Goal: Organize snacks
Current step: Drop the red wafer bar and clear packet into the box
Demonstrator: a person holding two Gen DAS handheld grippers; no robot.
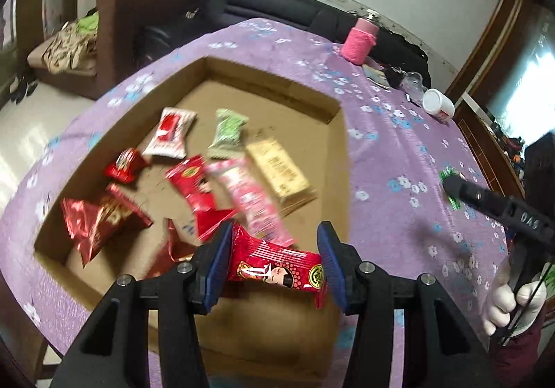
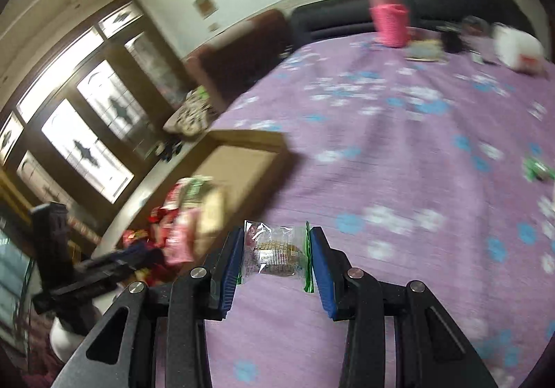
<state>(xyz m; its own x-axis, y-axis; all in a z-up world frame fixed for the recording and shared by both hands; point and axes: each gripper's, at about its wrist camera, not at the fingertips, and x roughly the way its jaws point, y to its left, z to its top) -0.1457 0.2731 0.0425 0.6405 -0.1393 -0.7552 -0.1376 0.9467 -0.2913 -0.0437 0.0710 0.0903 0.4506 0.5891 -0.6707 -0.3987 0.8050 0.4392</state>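
My left gripper (image 1: 275,258) is shut on a red snack packet (image 1: 277,272) with a cartoon face, held over the near edge of a shallow cardboard box (image 1: 341,131). The box holds several snacks: red packets (image 1: 194,187), a pink one (image 1: 251,197), a green one (image 1: 229,131) and a tan one (image 1: 277,167). My right gripper (image 2: 274,249) is shut on a clear green-edged cookie packet (image 2: 275,252) above the purple cloth. In the left wrist view the right gripper (image 1: 451,185) reaches over the cloth at the right with green wrapper at its tip. The box (image 2: 249,159) lies to its left.
A purple flowered tablecloth (image 1: 399,152) covers the table. At the far edge stand a pink bottle (image 1: 359,41), a white jar (image 1: 438,105) and small dark items. Another green packet (image 2: 537,171) lies on the cloth at the right. A brown armchair and dark sofa stand behind.
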